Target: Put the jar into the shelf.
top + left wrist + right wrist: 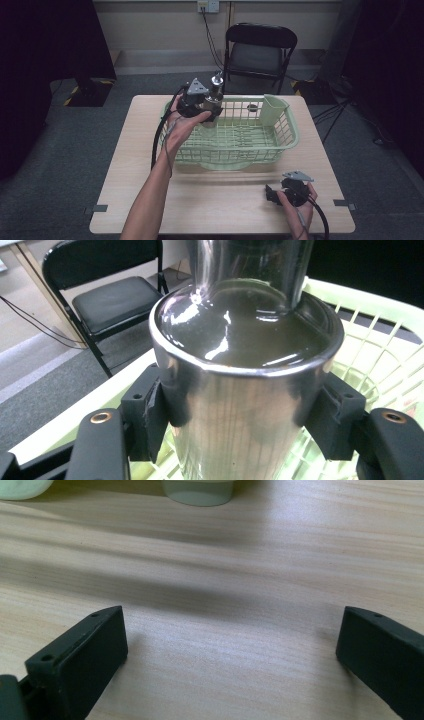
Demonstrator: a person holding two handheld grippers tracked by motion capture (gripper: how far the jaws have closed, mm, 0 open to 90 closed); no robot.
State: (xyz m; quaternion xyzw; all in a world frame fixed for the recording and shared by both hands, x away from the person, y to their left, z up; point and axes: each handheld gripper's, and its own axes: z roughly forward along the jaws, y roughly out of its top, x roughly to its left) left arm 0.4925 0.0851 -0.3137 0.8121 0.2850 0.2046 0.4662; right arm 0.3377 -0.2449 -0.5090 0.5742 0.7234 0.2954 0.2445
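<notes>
Left gripper (209, 106): raised over the back left corner of the basket (287, 131), held in the person's left hand (182, 122). Jaws clamped on a shiny metal shaker (245, 385), one pad on each side of its body, as the left gripper view shows. The shaker stands roughly upright in the grip, wide body below, narrower neck above, its cap end (217, 78) sticking up above the gripper in the high view. It hangs over the basket's near-left inside, clear of the basket floor as far as the high view shows.

Right gripper (272, 195): low at the table's front right, in the right hand (300, 200), pointing left. Jaws spread wide with nothing between them; the right gripper view shows bare wood grain of the table (225, 645) between the two black pads (85, 655), close to the surface. Contact with the table: cannot tell.

Basket: pale green, slatted, centre-back of the table (210, 200), with a cutlery cup (275, 110) at its back right corner. A small dark round item (253, 107) sits by the back wall; too small to identify.

Black folding chair (257, 50) stands behind the table.
</notes>
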